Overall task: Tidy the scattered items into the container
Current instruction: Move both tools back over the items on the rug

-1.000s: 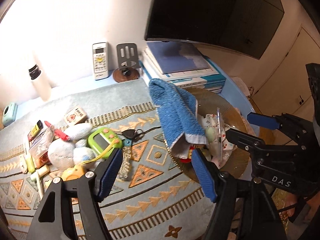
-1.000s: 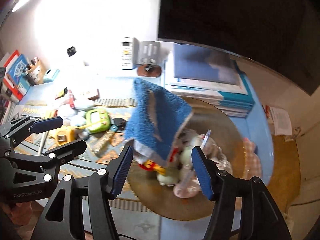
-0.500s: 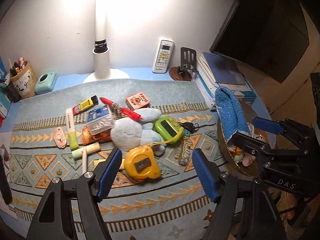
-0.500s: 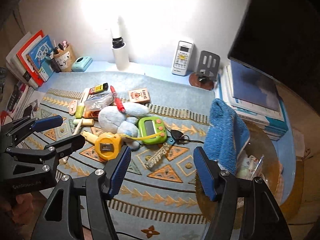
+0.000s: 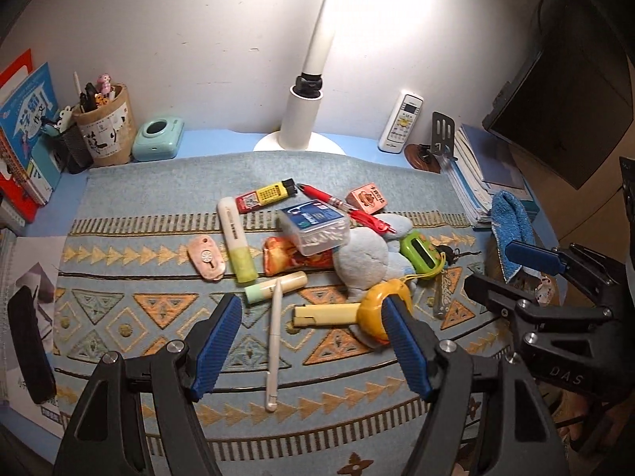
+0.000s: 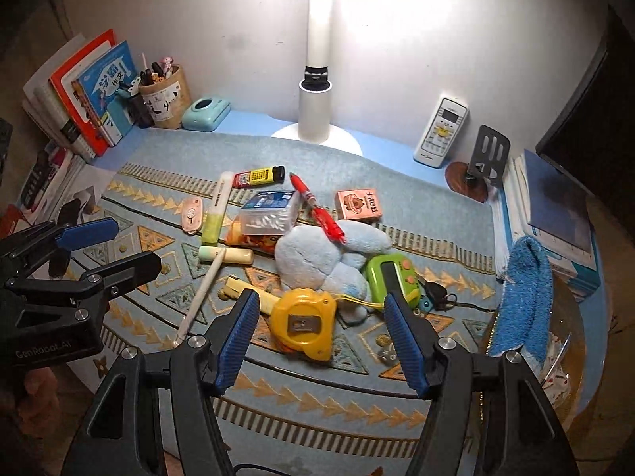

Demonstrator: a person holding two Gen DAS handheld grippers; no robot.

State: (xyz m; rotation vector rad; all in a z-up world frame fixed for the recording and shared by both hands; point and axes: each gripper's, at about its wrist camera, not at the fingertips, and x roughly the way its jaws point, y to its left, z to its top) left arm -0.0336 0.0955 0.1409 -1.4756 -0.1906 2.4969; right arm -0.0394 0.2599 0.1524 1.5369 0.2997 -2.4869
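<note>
Judging by how things lie, the tidying is only partly done: the glass bowl (image 6: 571, 317) at the right edge of the table already holds a few small items, hard to make out, with a blue towel (image 6: 524, 297) draped over its near rim, while most of the clutter sits on the patterned mat (image 6: 357, 396). Left to collect are the yellow tape measure (image 6: 305, 325), the pale blue plush toy (image 6: 313, 258), the green handheld game (image 6: 391, 277), keys (image 6: 436, 293), a red pen (image 6: 317, 208), a clear box of cotton swabs (image 6: 270, 214), a small orange carton (image 6: 359, 204), a yellow lighter (image 6: 258, 176), a highlighter (image 6: 216, 214), a white stylus (image 6: 202, 289) and a pink tag (image 6: 192, 214). Both tools are empty with jaws spread wide: the right tool (image 6: 319, 339) hovers just over the tape measure, which looks like the likeliest next pick, and the left tool (image 5: 311, 347) hangs above the stylus, near the mat's front.
</note>
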